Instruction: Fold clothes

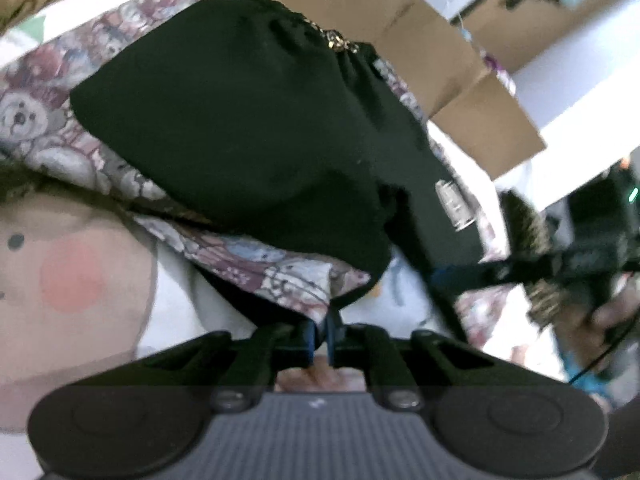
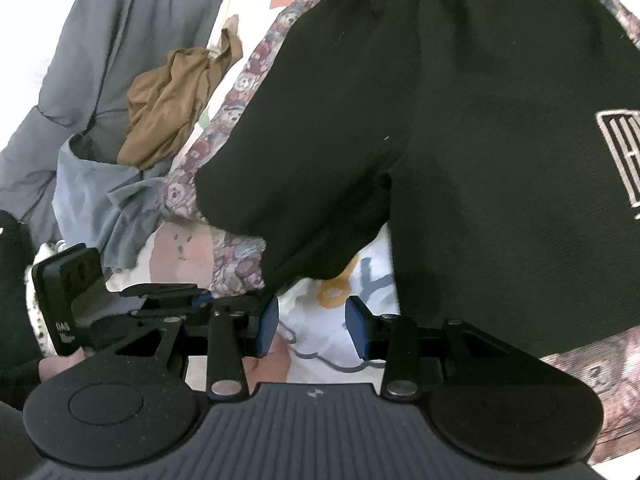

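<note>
While the left gripper [image 1: 319, 334] has its blue pads pressed nearly together on a dark hem at the near edge of the cloth, the right gripper [image 2: 312, 326] hangs with its jaws wide apart and nothing between them, above a white cartoon-print sheet [image 2: 320, 344]. Just beyond both lies a pair of black shorts [image 2: 460, 128], matte knit fabric, spread flat with the leg openings toward the near side and the gathered waistband [image 1: 320, 32] at the far side, so the long axis runs near to far. A white block logo [image 2: 620, 152] sits on the right leg. Under the shorts is a teddy-bear patterned garment [image 1: 48, 120] in dull mauve and grey. To the left a crumpled tan piece [image 2: 172, 104] rests on wrinkled grey-blue clothes [image 2: 100, 60]. At the far right stands an open cardboard box [image 1: 440, 60]; its contents cannot be seen.
</note>
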